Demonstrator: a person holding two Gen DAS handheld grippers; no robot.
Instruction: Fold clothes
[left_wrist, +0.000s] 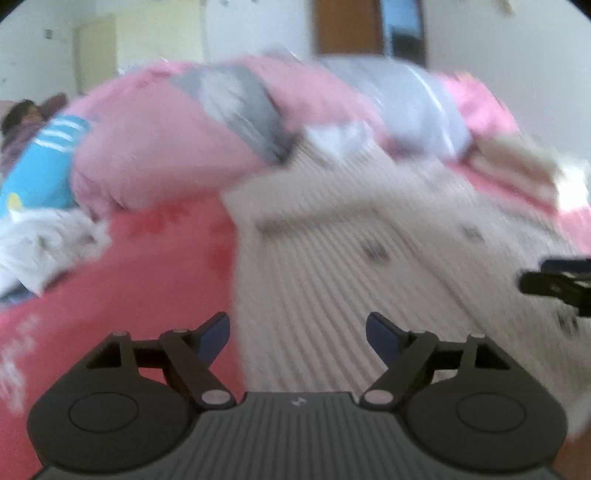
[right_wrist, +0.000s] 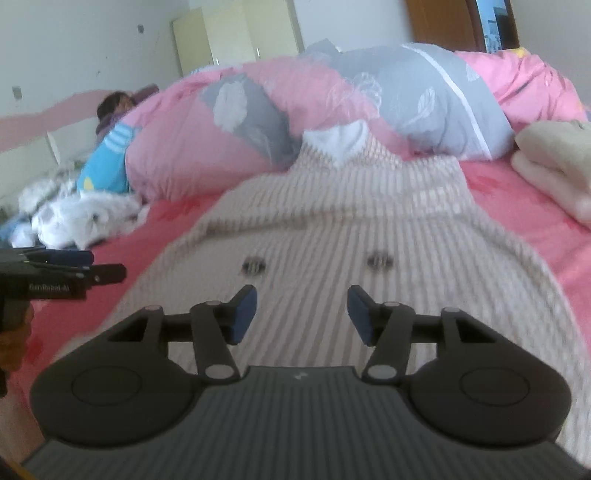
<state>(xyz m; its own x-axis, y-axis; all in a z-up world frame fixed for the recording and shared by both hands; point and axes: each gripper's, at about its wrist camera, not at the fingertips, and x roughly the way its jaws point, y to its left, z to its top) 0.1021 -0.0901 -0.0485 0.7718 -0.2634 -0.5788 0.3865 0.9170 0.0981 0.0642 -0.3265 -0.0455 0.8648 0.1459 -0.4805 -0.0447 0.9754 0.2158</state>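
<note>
We see the striped shirt (right_wrist: 332, 229) lying partly folded on the pink bed (right_wrist: 524, 221); left gripper (left_wrist: 297, 332) and right gripper (right_wrist: 301, 314) gape empty above it; further folds likely remain.

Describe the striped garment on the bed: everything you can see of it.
The striped garment lies spread flat on the pink bedsheet, collar end away from the cameras. It looks like soft knit in beige and white stripes, with a white collar against the quilt and two dark buttons. Neither set of tongs grips it.
</note>
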